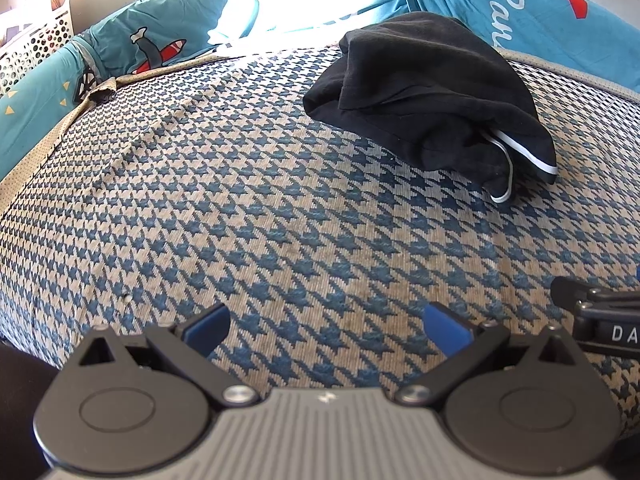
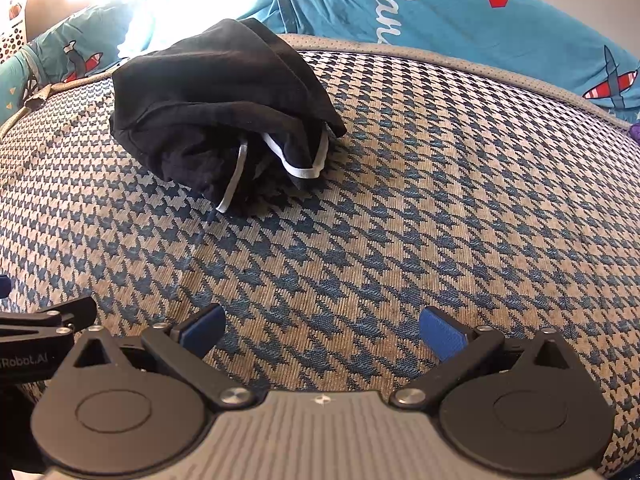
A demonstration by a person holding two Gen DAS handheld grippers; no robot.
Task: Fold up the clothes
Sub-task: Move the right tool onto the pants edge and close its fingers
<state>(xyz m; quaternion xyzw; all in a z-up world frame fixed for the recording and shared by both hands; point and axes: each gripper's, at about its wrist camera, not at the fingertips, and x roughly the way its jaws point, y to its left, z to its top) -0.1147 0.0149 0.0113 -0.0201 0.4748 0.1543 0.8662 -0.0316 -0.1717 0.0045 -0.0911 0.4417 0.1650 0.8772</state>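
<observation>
Black garment (image 2: pixel 224 112) with white trim sits bunched at the far side of the houndstooth mattress (image 2: pixel 440 220), well ahead of me. My left gripper (image 1: pixel 326 326) and right gripper (image 2: pixel 322 330) both hover spread and empty. I risk pinching several layers at once, since its edges are buried.
</observation>
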